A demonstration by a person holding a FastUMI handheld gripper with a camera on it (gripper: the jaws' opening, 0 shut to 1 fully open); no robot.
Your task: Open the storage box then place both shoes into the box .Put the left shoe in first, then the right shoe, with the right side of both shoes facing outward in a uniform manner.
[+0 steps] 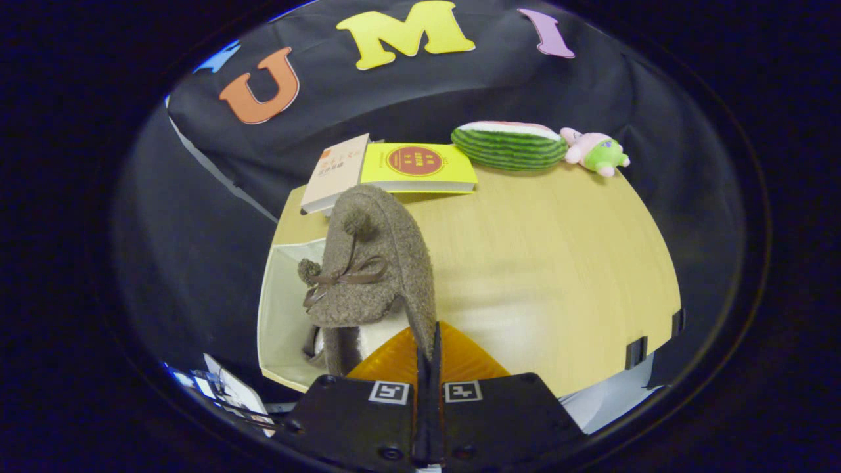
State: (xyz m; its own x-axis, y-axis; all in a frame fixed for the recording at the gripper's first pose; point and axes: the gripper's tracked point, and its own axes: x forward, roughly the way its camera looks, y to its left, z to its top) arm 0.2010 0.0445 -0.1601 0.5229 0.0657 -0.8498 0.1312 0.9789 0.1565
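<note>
The tool (428, 355) is seen with its fingers pressed together on the edge of a fuzzy brown shoe (381, 263), so it's clamped on the shoe's rim. The shoe is held up off the tabletop (558, 263), tilted, with its bow and little pompoms turned toward the camera. Right below and to the left of it, the box (279, 315) is seen open at the tabletop's left edge, pale inside. Something small and dark is glimpsed at the bottom of the box under the shoe, but what it is can't be told. Further back on the tabletop, two books (394, 167) are laid side by side, one pale and one yellow. Near them, at the far edge, a watermelon slice plush (509, 146) is set just beside a small pink and green plush (594, 152).
</note>
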